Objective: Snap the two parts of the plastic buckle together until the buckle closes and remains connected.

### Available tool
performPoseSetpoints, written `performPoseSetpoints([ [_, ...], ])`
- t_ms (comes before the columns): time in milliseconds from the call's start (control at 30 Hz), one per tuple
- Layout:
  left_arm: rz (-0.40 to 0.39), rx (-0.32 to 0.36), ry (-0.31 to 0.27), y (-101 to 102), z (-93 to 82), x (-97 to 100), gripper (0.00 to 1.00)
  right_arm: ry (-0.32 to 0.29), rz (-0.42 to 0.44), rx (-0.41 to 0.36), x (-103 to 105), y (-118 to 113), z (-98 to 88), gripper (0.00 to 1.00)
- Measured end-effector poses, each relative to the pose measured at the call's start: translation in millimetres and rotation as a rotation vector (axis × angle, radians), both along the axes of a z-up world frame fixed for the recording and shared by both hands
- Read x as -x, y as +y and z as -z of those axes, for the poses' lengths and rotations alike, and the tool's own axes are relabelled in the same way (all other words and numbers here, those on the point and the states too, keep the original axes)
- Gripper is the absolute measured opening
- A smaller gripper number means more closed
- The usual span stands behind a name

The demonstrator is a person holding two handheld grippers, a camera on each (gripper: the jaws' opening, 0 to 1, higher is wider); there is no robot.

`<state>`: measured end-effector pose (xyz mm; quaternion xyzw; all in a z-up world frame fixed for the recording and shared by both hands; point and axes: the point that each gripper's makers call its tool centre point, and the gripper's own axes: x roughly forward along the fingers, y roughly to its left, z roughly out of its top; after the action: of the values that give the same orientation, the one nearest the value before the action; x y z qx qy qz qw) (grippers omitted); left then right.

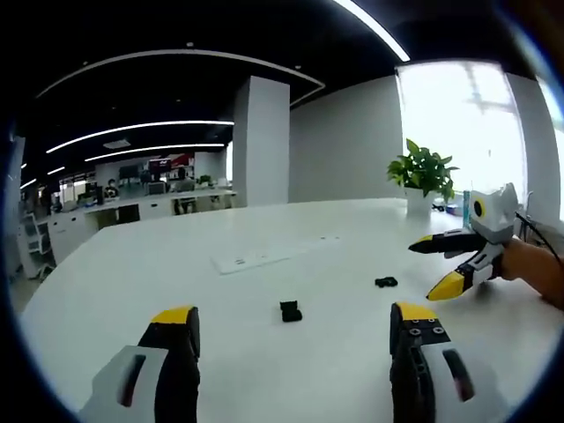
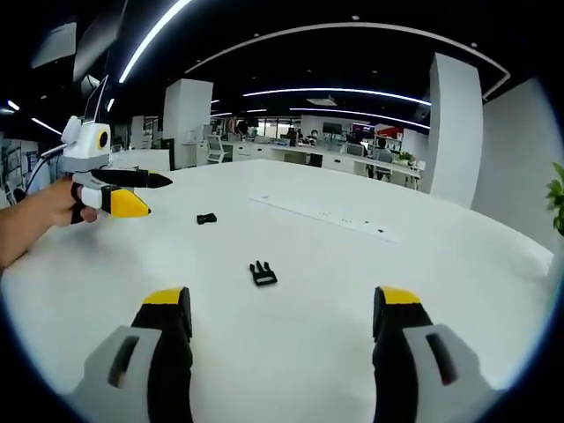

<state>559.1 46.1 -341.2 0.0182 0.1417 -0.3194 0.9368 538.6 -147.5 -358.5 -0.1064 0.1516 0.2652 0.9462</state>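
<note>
A: The bench (image 2: 370,291) is noted as a smooth white surface with a faint satin sheen; ceiling strip lights are softly reflected in it.

B: The two buckle parts, one (image 2: 262,273) nearer, one (image 2: 206,218) farther, are recorded as black plastic, matt.

A: The left gripper (image 1: 295,330) and right gripper (image 2: 286,308) jaws are seen as matt black with glossy yellow tips, the bodies as pale grey plastic.

B: The plant's (image 1: 424,169) leaves are logged as glossy green.
</note>
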Motion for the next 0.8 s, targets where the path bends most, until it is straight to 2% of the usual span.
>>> performPoseSetpoints([
  [200, 0.002, 0.006, 0.012, 0, 1.1, -14.7, 0.9, -0.003, 0.002, -0.01, -13, 0, -2.5, 0.82],
  [467, 0.011, -0.011, 0.031, -1, 8.6, -27.4, 0.89, -0.002, -0.03, 0.032, -24, 11, 3.2, 0.81],
  [800, 0.016, 0.011, 0.041, -1, 6.8, -32.5, 0.87, -0.003, -0.029, 0.033, -29, 12, 1.5, 0.8],
])
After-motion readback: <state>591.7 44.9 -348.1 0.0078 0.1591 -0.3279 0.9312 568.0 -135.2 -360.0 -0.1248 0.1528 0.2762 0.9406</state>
